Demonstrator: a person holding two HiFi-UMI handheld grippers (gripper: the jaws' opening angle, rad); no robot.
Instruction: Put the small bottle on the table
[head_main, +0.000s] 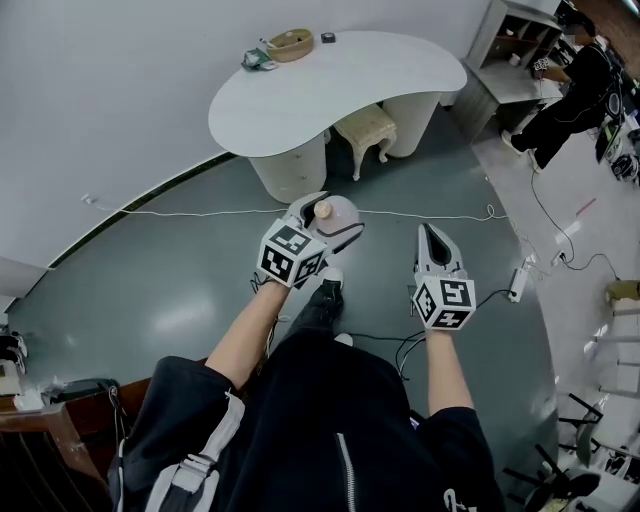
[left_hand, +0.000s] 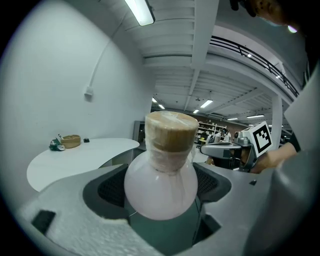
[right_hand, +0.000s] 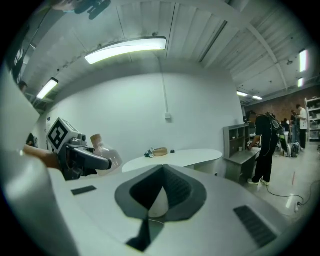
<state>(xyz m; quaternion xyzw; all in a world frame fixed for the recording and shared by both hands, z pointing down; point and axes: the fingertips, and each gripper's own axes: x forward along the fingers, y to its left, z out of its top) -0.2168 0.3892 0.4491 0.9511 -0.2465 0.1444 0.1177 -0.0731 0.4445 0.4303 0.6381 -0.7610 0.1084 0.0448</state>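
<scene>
The small bottle (head_main: 326, 211) is a round, pale pink flask with a cork stopper wrapped in clear film. My left gripper (head_main: 331, 224) is shut on its round body and holds it upright above the floor. In the left gripper view the bottle (left_hand: 160, 185) fills the space between the dark pads (left_hand: 107, 187). My right gripper (head_main: 433, 240) hangs beside it to the right, shut and holding nothing. From the right gripper view the bottle (right_hand: 103, 150) shows at the left. The white curved table (head_main: 380, 75) stands ahead, some way off.
A woven basket (head_main: 290, 44) and small items sit at the table's far left end. A pale stool (head_main: 366, 128) is tucked under it. A white cable (head_main: 200, 212) and a power strip (head_main: 518, 285) lie on the grey floor. A person (head_main: 575, 85) stands at a shelf, far right.
</scene>
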